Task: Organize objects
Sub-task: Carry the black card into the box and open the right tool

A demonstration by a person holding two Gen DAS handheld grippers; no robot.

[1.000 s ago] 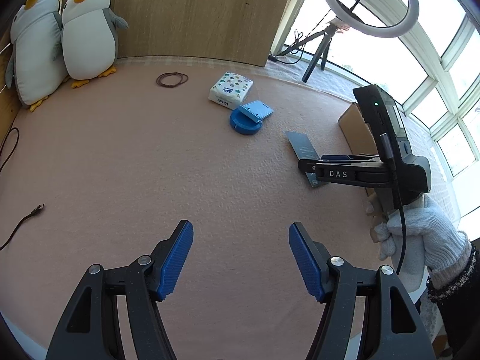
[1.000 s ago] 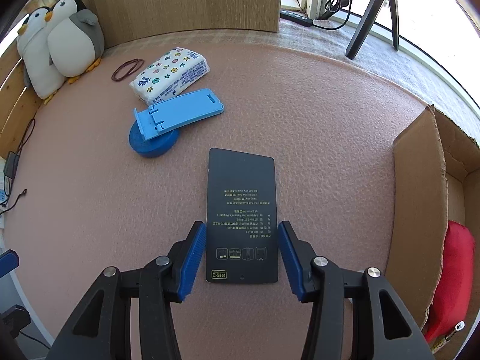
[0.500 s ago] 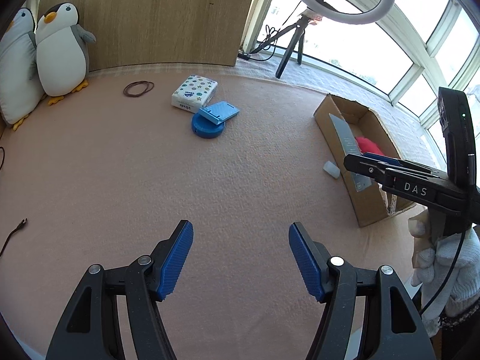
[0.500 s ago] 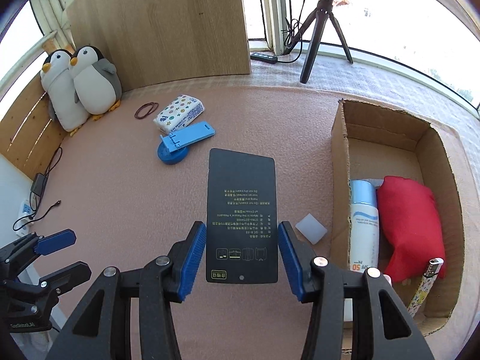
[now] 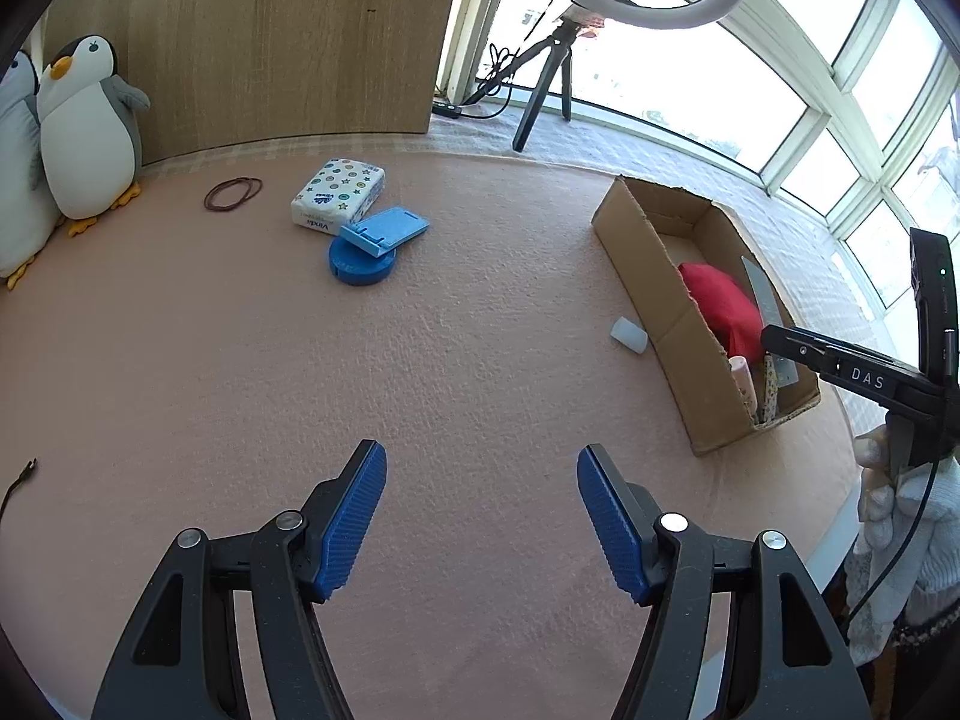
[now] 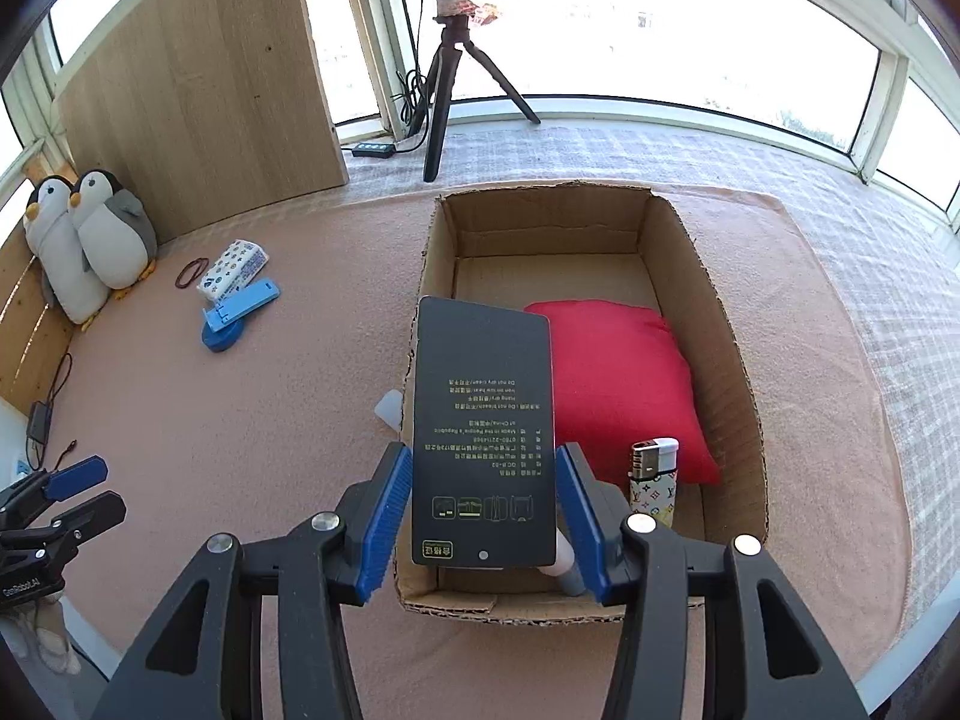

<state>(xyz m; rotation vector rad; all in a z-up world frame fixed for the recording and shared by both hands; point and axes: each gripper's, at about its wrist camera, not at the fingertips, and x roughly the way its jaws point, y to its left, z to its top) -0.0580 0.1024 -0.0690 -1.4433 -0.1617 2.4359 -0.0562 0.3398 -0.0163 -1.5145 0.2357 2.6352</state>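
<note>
"DAS" on right gripper (image 5: 774,339); "Vinda" on tissue pack (image 5: 338,194).

Both cams ride the wrists, tilted steeply down at the pink mat (image 5: 240,360). Left view sits back, cardboard box (image 5: 654,276) at mid-right of frame. Right view hangs close over the box (image 6: 726,324), centre frame. Shared: box, penguins (image 5: 90,126) (image 6: 108,234) at left.

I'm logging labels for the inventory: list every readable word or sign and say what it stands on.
"DAS": side of the black right gripper.
"GenRobot.AI": black left gripper body.
"Vinda": star-patterned white tissue pack.
LV monograms: white patterned lighter.
"Do not dry clean", "Made in the People's Republic of China": flat black card packet, printed upside down; its other lines are too small.
</note>
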